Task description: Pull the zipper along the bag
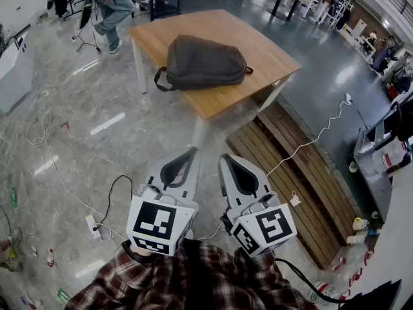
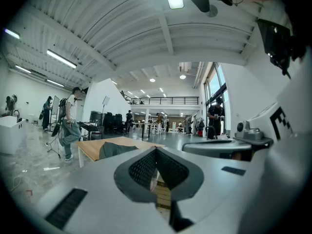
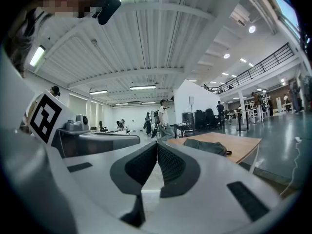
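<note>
Carrying left gripper (image 1: pixel 193 151) and right gripper (image 1: pixel 224 157) pinched together, empty, bag (image 1: pixel 203 62) well apart on table (image 1: pixel 268 53), seemingly before approaching.

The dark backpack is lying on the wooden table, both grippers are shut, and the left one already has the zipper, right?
No. The left gripper holds nothing: the left gripper view shows its jaws together on air, far short of the backpack. The backpack does lie on the wooden table, and the right gripper is shut.
</note>
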A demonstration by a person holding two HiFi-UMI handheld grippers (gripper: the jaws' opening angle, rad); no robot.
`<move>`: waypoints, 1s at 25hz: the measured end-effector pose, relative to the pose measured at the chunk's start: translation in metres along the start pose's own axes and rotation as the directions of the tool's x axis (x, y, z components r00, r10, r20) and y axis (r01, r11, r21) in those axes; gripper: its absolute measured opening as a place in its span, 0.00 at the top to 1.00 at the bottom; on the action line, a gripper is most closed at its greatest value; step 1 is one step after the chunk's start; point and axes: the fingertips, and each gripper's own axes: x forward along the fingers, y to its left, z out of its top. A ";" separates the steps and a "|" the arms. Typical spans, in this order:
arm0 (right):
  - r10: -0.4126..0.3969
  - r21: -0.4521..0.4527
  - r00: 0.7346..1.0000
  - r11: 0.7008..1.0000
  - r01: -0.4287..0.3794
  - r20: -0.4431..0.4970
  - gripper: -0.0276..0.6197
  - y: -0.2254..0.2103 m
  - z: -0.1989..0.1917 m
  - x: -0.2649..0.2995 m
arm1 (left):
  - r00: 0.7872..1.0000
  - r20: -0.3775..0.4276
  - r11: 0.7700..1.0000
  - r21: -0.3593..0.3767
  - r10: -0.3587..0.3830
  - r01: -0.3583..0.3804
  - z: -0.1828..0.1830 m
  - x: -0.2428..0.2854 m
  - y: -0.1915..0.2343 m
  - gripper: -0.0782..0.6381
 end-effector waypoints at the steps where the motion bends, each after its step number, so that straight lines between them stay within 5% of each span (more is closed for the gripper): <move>1: 0.003 -0.002 1.000 1.000 -0.003 -0.005 0.94 -0.002 -0.002 0.004 | 1.000 -0.001 1.000 -0.005 0.003 -0.003 -0.001 0.004 0.004 0.88; 11: -0.039 0.014 0.999 0.999 0.040 -0.016 0.94 -0.050 -0.008 0.089 | 1.000 -0.022 1.000 -0.005 -0.013 0.013 -0.006 0.078 0.074 0.88; 25: -0.150 0.014 0.988 0.989 0.151 -0.037 0.94 -0.112 0.012 0.298 | 0.995 -0.050 0.996 0.013 -0.087 0.087 0.023 0.209 0.256 0.88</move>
